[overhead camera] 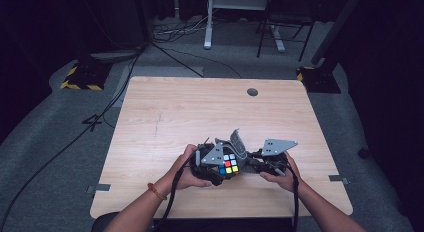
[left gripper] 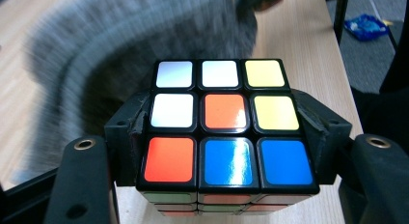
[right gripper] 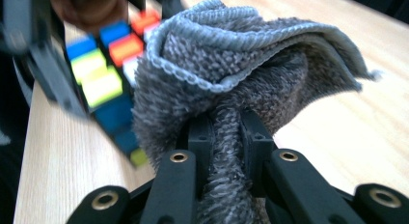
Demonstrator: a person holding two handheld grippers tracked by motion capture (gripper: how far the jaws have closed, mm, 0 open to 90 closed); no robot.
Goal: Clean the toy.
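A scrambled puzzle cube (overhead camera: 230, 163) (left gripper: 226, 125) with white, orange, yellow and blue stickers on its upper face is clamped between the jaws of my left gripper (overhead camera: 220, 167) (left gripper: 226, 137), just above the wooden table (overhead camera: 170, 112). My right gripper (overhead camera: 252, 164) (right gripper: 232, 137) is shut on a bunched grey cloth (overhead camera: 238, 143) (right gripper: 241, 64), and the cloth rests against the cube's side (right gripper: 103, 69). In the left gripper view the grey cloth (left gripper: 120, 55) is a blurred mass behind the cube.
The table has a round cable hole (overhead camera: 252, 92) near its far edge. A desk frame (overhead camera: 215, 17), a chair base (overhead camera: 280, 27) and cables (overhead camera: 100, 112) stand on the floor beyond. A blue packet (left gripper: 366, 26) lies on the floor.
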